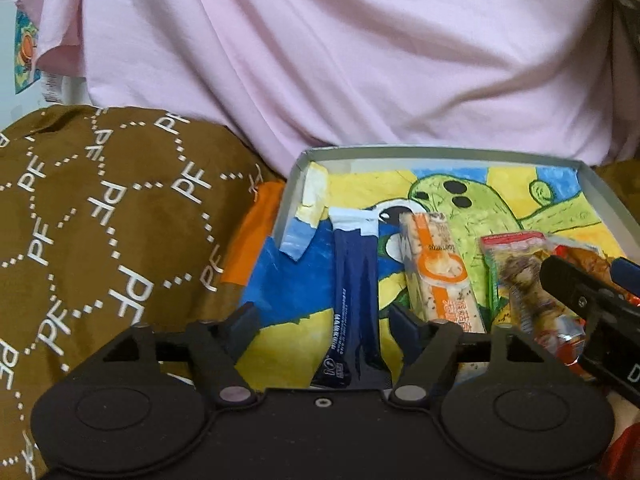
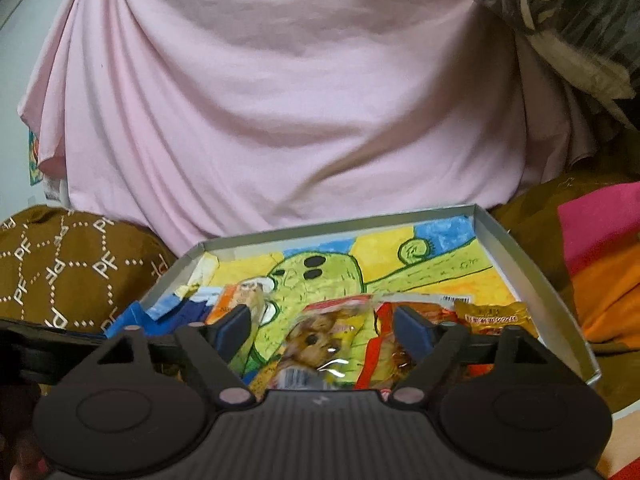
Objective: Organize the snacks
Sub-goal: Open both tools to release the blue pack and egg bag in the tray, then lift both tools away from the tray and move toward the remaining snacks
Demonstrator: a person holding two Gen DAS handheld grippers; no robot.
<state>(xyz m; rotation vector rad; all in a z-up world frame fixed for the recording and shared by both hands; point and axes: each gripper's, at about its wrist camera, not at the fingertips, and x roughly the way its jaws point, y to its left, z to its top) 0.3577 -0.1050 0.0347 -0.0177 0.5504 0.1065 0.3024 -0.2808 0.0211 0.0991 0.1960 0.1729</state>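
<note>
Left gripper: I see my left gripper (image 1: 322,320) with its jaws spread apart, hovering over the long dark-blue foil snack stick (image 1: 354,300); the pads do not press it.
Right gripper: my right gripper (image 2: 322,330) is also spread wide, above the clear green-and-yellow snack packet with brown pieces (image 2: 320,344), which lies loose between the fingers.
Tray: a shallow grey cardboard box lid (image 1: 440,151) lined with a bright painted cactus drawing (image 1: 472,208) holds all the snacks.
Snack row: left to right, the blue stick, an orange-and-white wrapped cracker bar (image 1: 438,268), the green packet, then red-and-orange snack wrappers (image 2: 492,314) near the tray's right wall.
Surroundings: a brown cloth printed with white letters (image 1: 100,220) lies left of the tray; a pink draped fabric (image 1: 320,48) hangs at the far side.
</note>
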